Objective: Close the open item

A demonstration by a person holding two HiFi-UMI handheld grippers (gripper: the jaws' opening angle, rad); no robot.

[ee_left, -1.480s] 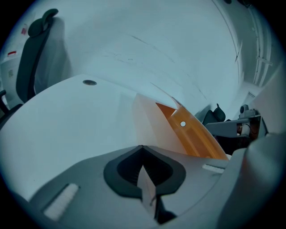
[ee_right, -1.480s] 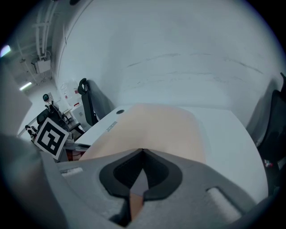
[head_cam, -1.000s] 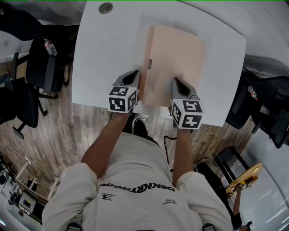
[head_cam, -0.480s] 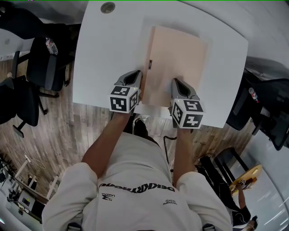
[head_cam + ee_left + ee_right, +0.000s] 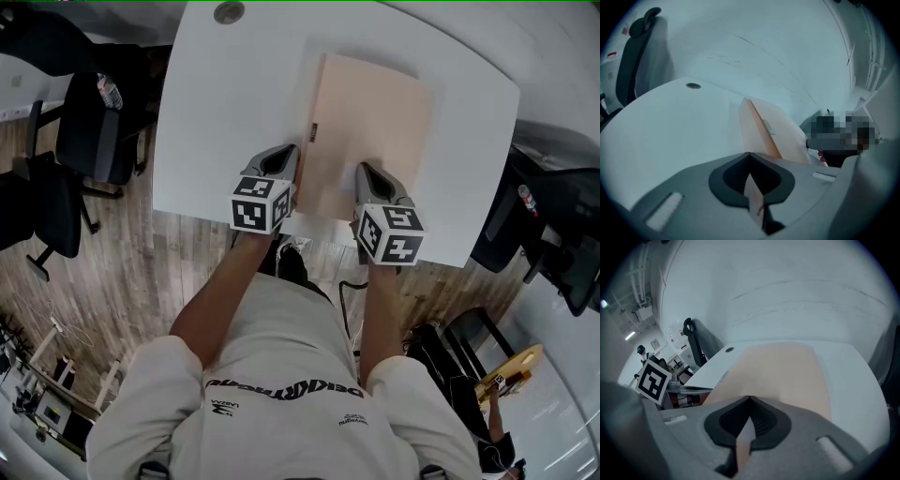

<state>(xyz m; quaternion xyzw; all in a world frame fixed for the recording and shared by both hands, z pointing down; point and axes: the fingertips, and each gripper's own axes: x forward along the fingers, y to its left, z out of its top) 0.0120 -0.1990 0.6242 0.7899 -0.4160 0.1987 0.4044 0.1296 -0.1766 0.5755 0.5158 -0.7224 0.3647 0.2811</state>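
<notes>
A flat peach-coloured folder (image 5: 370, 122) lies on the white table (image 5: 225, 112), with a small label on its left edge. Both grippers are at its near edge. My left gripper (image 5: 284, 161) is at the near left corner, shut on a thin peach sheet edge that shows between its jaws (image 5: 752, 187). My right gripper (image 5: 368, 176) is further right on the near edge, and it too is shut on a thin peach edge (image 5: 745, 430). The folder (image 5: 780, 138) stretches away from the jaws, and in the right gripper view the folder (image 5: 780, 369) looks flat.
A round cable hole (image 5: 228, 12) sits at the table's far left. Black office chairs stand left (image 5: 89, 131) and right (image 5: 553, 225) of the table. The table's near edge runs just under both grippers, with wooden floor below.
</notes>
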